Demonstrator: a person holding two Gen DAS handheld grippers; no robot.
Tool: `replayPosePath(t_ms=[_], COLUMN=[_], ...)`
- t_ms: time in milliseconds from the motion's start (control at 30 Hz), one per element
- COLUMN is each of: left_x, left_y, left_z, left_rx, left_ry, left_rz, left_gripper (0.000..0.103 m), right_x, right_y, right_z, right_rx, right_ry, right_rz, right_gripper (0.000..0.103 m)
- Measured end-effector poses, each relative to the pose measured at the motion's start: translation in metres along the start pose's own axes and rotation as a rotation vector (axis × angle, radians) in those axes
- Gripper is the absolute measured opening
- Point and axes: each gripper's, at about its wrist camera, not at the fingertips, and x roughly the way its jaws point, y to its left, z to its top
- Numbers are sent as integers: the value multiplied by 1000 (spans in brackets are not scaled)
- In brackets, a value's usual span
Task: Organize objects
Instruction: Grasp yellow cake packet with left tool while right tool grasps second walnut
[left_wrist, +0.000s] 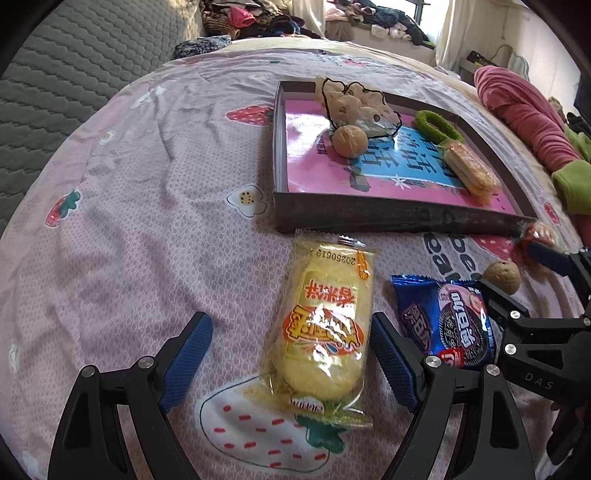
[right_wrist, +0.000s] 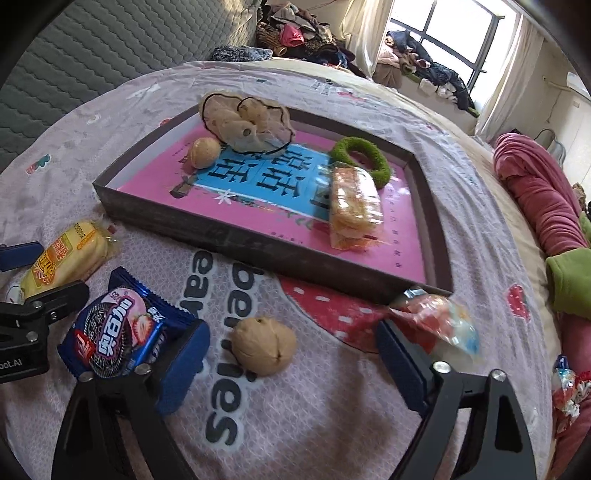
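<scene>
My left gripper (left_wrist: 291, 343) stands open around a yellow rice-cracker packet (left_wrist: 325, 332) lying on the bedsheet, with a gap between each pad and the wrapper. A blue Oreo packet (left_wrist: 454, 325) lies just to its right. My right gripper (right_wrist: 291, 339) is open with a loose walnut (right_wrist: 264, 347) between its fingers, untouched. Its left finger lies against the Oreo packet (right_wrist: 118, 328), and a red-and-clear candy packet (right_wrist: 439, 325) sits by its right fingertip. Beyond stands a dark tray (right_wrist: 236, 236) lined with a pink book, holding a second walnut (right_wrist: 205, 152), a beige scrunchie (right_wrist: 247, 125), a green hair tie (right_wrist: 364, 158) and a wrapped cracker (right_wrist: 354, 206).
Everything rests on a pink strawberry-print sheet (left_wrist: 147, 221). A rolled pink and green garment (right_wrist: 543, 206) lies along the right. More wrapped sweets (right_wrist: 565, 391) sit at the right edge. A grey quilted headboard (left_wrist: 74, 74) and piled clothes are at the back.
</scene>
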Motion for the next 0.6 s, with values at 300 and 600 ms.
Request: replayPosePath(t_ms=[300,600], left_x=[5,0], left_y=[0,-2], left_z=[2,2], left_rx=[0,3], left_ry=[-18,-29], left_rz=[-20,-62], left_gripper=[85,44], right_x=[6,5], right_y=[-3,0], right_z=[-1,-1], right_rx=[42,45], right_ry=[7,3], right_rz=[82,119], right_gripper=[65,40])
